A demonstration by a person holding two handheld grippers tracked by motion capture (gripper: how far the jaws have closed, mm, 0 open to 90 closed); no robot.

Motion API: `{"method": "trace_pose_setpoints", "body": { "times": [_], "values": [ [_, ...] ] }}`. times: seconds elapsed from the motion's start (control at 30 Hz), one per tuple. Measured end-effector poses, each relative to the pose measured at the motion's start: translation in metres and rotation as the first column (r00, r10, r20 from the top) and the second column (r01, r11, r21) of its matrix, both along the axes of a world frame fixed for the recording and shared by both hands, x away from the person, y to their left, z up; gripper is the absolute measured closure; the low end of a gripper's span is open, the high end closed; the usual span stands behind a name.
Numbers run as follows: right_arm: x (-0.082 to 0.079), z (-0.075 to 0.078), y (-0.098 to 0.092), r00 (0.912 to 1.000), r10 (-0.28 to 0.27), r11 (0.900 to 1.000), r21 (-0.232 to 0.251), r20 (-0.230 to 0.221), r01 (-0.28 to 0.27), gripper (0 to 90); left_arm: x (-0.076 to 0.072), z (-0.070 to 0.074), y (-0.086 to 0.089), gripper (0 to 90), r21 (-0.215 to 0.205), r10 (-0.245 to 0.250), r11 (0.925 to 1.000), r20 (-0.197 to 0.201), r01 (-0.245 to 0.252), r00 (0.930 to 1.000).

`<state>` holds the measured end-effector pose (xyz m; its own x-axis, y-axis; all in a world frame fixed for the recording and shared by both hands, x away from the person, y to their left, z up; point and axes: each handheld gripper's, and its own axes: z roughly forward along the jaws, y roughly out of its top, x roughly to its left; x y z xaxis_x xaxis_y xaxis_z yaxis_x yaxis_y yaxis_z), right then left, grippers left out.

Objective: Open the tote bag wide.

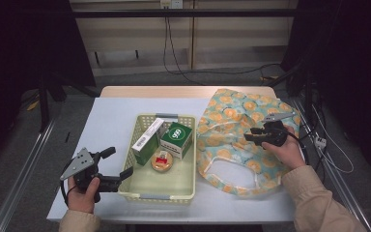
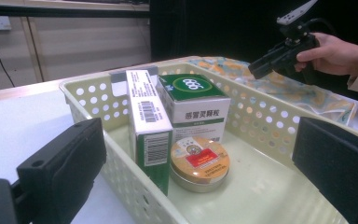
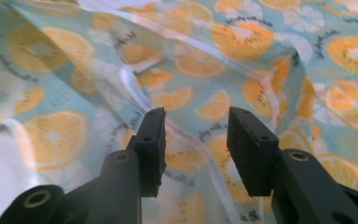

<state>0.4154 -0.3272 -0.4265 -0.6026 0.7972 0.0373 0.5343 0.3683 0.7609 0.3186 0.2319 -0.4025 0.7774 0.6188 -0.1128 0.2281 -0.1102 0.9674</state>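
The right tongs (image 3: 195, 149) are hovering parted, gripping nothing, over the orange-slice-patterned teal plastic bag (image 3: 223, 60). The left gripper view is showing the left tongs (image 2: 200, 177) gaping wide around the pale yellow perforated basket's (image 2: 261, 116) near corner, unclenched.

The basket (image 1: 140, 192) lies between the left gripper's (image 1: 117, 166) parted fingers (image 2: 63, 163); inside it, ahead of them, a tin (image 2: 199, 162) sits before two boxes (image 2: 147, 119). The bag (image 3: 121, 60) lies under and beyond the right gripper's (image 1: 249, 137) fingers (image 3: 151, 142).

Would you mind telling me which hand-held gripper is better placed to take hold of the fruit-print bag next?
The right hand-held gripper: it hovers over the fruit-print bag, jaws open. The left hand-held gripper is at the basket.
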Motion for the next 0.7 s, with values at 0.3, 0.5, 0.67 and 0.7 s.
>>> {"method": "trace_pose_setpoints", "body": {
  "times": [0.3,0.5,0.67,0.7],
  "values": [
    [-0.015,0.002,0.015,0.9951,0.099,0.995,-0.006,-0.003,-0.099,68.5,-0.001,0.000,-0.001,2.4,-0.003,0.000,1.0000,-0.004,0.000,1.0000],
    [-0.017,-0.027,0.016,0.9934,0.096,0.994,-0.037,-0.063,-0.099,61.7,-0.001,0.000,-0.002,2.4,0.003,-0.003,1.0000,-0.002,0.003,1.0000],
    [-0.012,-0.032,0.013,0.9958,0.061,0.998,-0.029,-0.069,-0.063,77.9,-0.001,-0.001,-0.001,2.4,0.005,-0.001,1.0000,-0.004,0.001,1.0000],
    [-0.010,-0.032,0.012,0.9954,0.059,0.998,-0.019,-0.075,-0.060,81.2,-0.001,-0.001,-0.001,2.4,0.006,0.000,1.0000,-0.004,0.000,1.0000]
  ]
}}
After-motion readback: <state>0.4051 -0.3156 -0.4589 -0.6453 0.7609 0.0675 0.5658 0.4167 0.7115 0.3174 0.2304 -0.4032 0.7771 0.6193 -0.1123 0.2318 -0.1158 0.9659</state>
